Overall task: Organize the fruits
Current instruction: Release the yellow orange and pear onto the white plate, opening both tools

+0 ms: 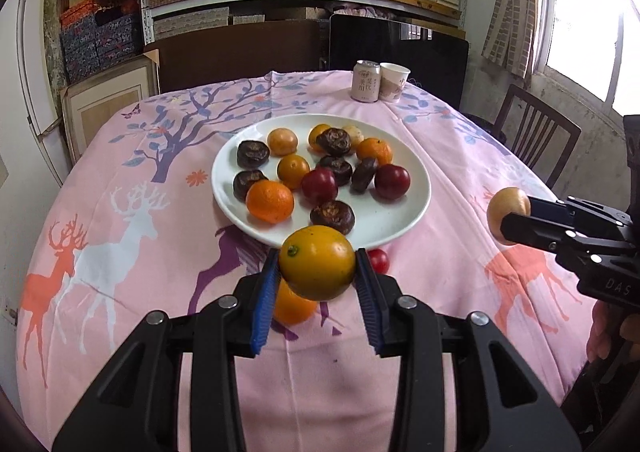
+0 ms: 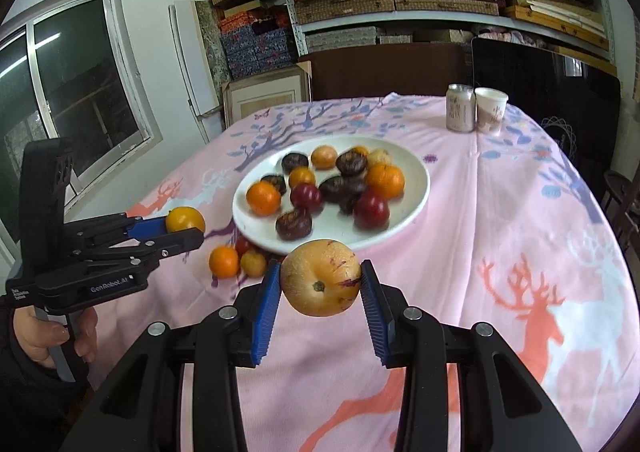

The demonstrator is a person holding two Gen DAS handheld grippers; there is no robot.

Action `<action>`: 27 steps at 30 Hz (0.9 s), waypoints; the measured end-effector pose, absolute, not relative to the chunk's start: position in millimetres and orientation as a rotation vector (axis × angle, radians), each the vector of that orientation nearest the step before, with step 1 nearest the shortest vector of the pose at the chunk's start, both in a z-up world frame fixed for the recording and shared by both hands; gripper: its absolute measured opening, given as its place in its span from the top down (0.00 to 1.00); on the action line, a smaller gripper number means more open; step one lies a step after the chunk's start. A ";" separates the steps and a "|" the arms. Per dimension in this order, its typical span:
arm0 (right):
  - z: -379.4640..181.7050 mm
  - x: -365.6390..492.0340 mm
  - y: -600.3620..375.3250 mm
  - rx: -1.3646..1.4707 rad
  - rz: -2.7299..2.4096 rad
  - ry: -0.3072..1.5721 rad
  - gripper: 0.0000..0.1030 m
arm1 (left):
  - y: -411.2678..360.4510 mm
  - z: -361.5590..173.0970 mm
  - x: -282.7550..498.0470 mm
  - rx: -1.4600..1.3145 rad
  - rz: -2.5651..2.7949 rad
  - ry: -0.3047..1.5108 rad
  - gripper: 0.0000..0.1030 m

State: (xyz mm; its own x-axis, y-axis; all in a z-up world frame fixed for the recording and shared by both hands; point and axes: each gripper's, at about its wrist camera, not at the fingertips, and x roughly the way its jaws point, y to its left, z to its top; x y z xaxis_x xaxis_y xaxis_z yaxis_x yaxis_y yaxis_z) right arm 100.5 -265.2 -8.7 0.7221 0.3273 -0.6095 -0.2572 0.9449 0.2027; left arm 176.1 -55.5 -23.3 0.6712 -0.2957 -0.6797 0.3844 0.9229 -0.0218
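While raised, each gripper fruit-laden.

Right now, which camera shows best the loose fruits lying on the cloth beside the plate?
The right wrist view: three loose fruits show beside the plate. In the left wrist view, the left tool and its yellow-orange fruit hide most of them.

- A lived-in home room used for dining and storage.
- Tabletop under a pink deer-print cloth, wooden chair beside it.
- Shelves stacked with woven boxes.
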 end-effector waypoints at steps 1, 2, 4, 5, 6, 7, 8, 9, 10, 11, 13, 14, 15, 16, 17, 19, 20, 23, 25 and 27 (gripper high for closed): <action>-1.8 107.7 -265.4 0.102 0.328 0.683 0.61 | -57.1 -19.1 183.2 0.129 -0.382 0.738 0.65; 3.6 114.5 -265.1 0.097 0.328 0.677 0.61 | -59.0 -13.9 193.6 0.125 -0.382 0.732 0.65; 12.4 132.9 -261.8 0.091 0.340 0.674 0.61 | -61.8 -6.3 212.8 0.102 -0.380 0.726 0.65; 14.4 141.3 -260.4 0.092 0.348 0.676 0.61 | -63.2 -3.5 224.5 0.084 -0.380 0.730 0.65; 15.1 150.3 -258.6 0.090 0.352 0.681 0.61 | -63.9 -2.1 236.3 0.065 -0.381 0.738 0.65; 14.7 161.5 -257.0 0.092 0.352 0.689 0.61 | -65.7 -0.8 250.6 0.049 -0.376 0.744 0.65; 13.9 170.2 -255.5 0.096 0.355 0.696 0.61 | -67.4 -0.3 261.7 0.042 -0.370 0.747 0.65; 12.4 178.3 -253.4 0.099 0.361 0.704 0.61 | -69.6 -0.8 271.7 0.041 -0.364 0.750 0.65; 10.2 186.3 -250.7 0.097 0.363 0.711 0.61 | -71.9 -1.7 280.9 0.047 -0.353 0.752 0.65; 8.2 192.3 -247.9 0.093 0.362 0.715 0.61 | -73.8 -3.3 288.8 0.053 -0.344 0.754 0.65; 2.6 205.8 -243.6 0.091 0.367 0.730 0.61 | -76.3 -8.0 306.9 0.051 -0.331 0.770 0.65; 0.0 211.5 -242.2 0.090 0.365 0.735 0.61 | -77.1 -10.8 315.8 0.051 -0.322 0.775 0.65; -2.0 216.5 -240.7 0.090 0.365 0.739 0.61 | -77.1 -13.4 322.5 0.050 -0.316 0.781 0.65; -5.4 223.3 -239.3 0.091 0.367 0.746 0.61 | -77.6 -17.7 330.6 0.047 -0.310 0.793 0.65; -8.1 228.3 -237.9 0.090 0.370 0.753 0.59 | -78.6 -22.4 337.3 0.046 -0.306 0.806 0.65; -12.0 236.6 -234.6 0.089 0.380 0.759 0.52 | -78.2 -29.9 348.0 0.044 -0.288 0.828 0.61; -12.6 238.2 -233.7 0.087 0.370 0.753 0.40 | -75.5 -32.7 350.7 0.033 -0.281 0.833 0.55; -12.7 235.5 -237.2 0.108 0.355 0.740 0.37 | -67.3 -29.4 343.7 0.016 -0.265 0.800 0.34; -12.6 229.2 -240.1 0.115 0.348 0.737 0.38 | -61.0 -23.8 330.8 0.009 -0.264 0.772 0.27; -13.4 219.8 -243.8 0.127 0.346 0.737 0.38 | -52.4 -18.9 314.4 -0.020 -0.277 0.759 0.21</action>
State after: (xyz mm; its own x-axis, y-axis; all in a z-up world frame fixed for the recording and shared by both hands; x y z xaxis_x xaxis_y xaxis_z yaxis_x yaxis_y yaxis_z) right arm 219.8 -243.8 -13.4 0.6869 0.3524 -0.6356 -0.2636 0.9358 0.2339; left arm 314.4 -52.4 -18.9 0.6911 -0.2550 -0.6763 0.2406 0.9635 -0.1175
